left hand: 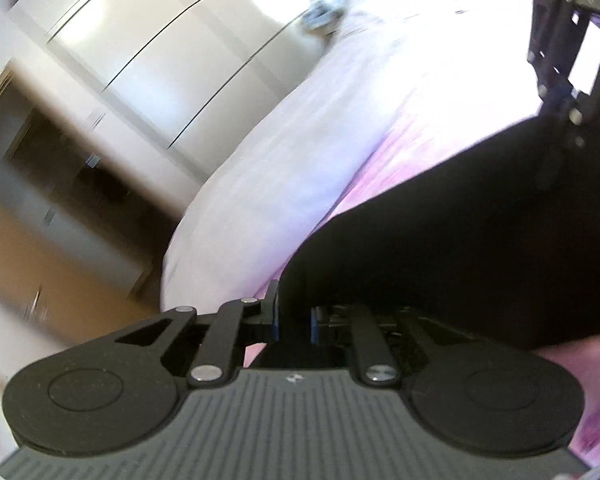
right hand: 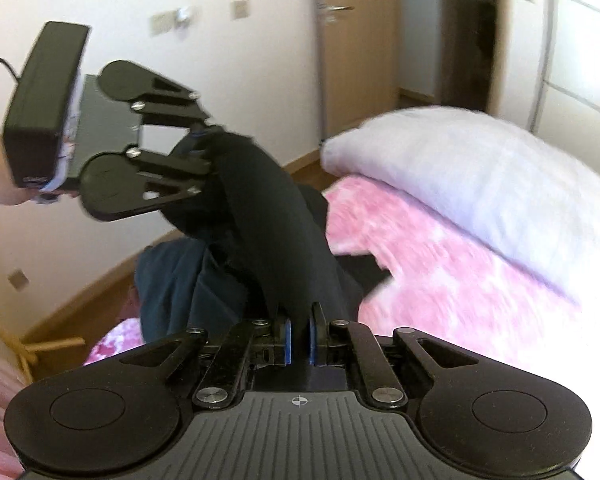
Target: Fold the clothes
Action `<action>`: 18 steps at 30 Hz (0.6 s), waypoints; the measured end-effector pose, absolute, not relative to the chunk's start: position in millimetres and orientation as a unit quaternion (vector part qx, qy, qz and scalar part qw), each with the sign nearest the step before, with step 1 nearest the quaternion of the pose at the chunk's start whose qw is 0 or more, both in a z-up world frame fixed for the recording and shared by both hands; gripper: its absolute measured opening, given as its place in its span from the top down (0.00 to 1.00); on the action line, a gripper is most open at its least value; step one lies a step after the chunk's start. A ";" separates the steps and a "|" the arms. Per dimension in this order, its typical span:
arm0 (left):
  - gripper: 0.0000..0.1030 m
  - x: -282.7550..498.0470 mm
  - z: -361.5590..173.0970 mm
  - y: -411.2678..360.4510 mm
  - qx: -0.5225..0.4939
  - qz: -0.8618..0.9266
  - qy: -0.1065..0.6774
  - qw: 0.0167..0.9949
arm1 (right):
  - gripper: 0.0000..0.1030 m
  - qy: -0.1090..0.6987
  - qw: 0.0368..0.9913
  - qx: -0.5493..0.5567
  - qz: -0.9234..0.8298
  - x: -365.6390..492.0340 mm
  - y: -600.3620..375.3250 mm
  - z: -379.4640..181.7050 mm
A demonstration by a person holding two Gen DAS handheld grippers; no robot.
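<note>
A black garment [left hand: 460, 240] is stretched in the air between both grippers above the pink bedspread [left hand: 420, 136]. My left gripper [left hand: 294, 322] is shut on one edge of it; the cloth rises from its blue pads. In the right wrist view my right gripper [right hand: 299, 340] is shut on the other end of the black garment [right hand: 268, 216], which runs up to the left gripper [right hand: 200, 140] at upper left. Part of the garment [right hand: 172, 280] hangs down in dark folds over the bed's edge. The right gripper also shows in the left wrist view [left hand: 572, 80] at upper right.
A white pillow [right hand: 480, 172] lies on the pink bedspread [right hand: 460, 280] to the right. A white wardrobe [left hand: 160, 52] stands beyond the bed. A wooden door [right hand: 360, 48] and a doorway are at the back. Wooden floor [right hand: 80, 320] runs along the white wall.
</note>
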State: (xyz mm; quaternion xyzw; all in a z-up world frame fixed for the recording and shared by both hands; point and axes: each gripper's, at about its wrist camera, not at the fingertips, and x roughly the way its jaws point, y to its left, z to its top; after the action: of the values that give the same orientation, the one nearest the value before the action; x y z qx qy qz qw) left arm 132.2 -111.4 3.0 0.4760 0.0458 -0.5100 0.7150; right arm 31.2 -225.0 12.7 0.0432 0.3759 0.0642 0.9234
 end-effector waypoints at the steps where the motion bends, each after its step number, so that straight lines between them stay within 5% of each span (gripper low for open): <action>1: 0.89 112.8 4.3 -133.5 0.481 -0.523 0.040 0.702 | 0.94 0.378 0.922 0.062 0.056 8.3 -241.8 12.8; 5: 0.89 14.7 -15.7 -239.5 0.500 -0.579 0.033 0.643 | 0.94 0.390 0.909 0.144 0.018 -88.4 -316.1 3.6; 11: 0.80 -118.6 -81.1 -390.2 0.451 -0.672 0.143 0.570 | 0.92 0.452 0.854 0.231 -0.116 -222.3 -441.3 -60.6; 16: 0.61 -175.7 -106.0 -399.8 0.434 -0.686 0.182 0.555 | 0.71 0.515 0.791 0.239 -0.228 -304.3 -519.6 -108.6; 18: 0.54 -165.1 -119.1 -388.2 0.435 -0.661 0.213 0.573 | 0.50 0.519 0.797 0.225 -0.211 -306.8 -525.0 -112.2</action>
State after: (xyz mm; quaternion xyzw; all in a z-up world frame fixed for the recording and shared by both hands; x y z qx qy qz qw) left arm -165.1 -388.2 -119.1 0.4353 0.2125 -0.6615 0.5726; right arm -306.8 -525.0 -112.2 0.2253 0.5192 -0.2110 0.7970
